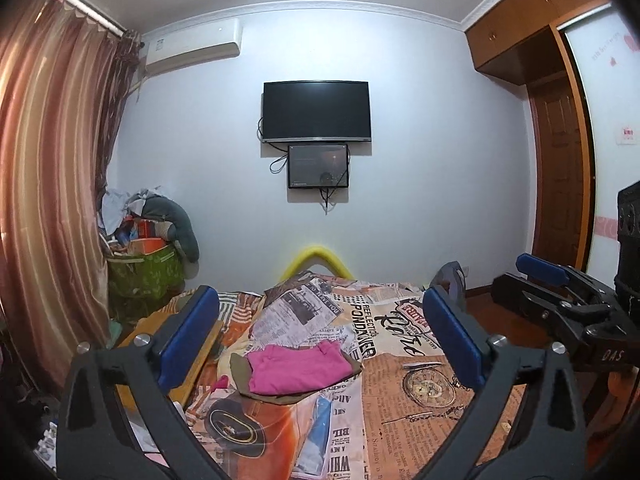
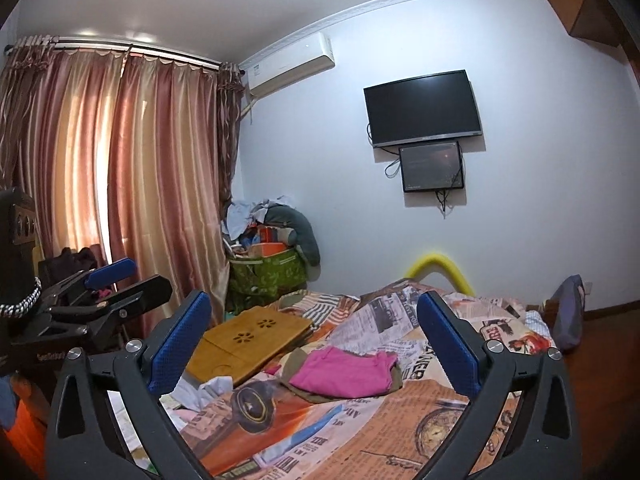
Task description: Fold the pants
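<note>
Pink pants (image 1: 298, 370) lie folded on a khaki garment mid-bed, well ahead of my tools | left gripper (image 1: 320, 336) and right gripper (image 2: 316, 338) both spread wide, nothing between them | risk: reaching back in could snag the bedspread (image 1: 416, 436) and undo the fold

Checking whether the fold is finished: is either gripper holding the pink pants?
No. The pink pants lie folded on the bed, with both the left gripper and right gripper open and empty.

Pants (image 1: 298, 368) on bed (image 1: 420, 432), beside board (image 2: 248, 340).
</note>
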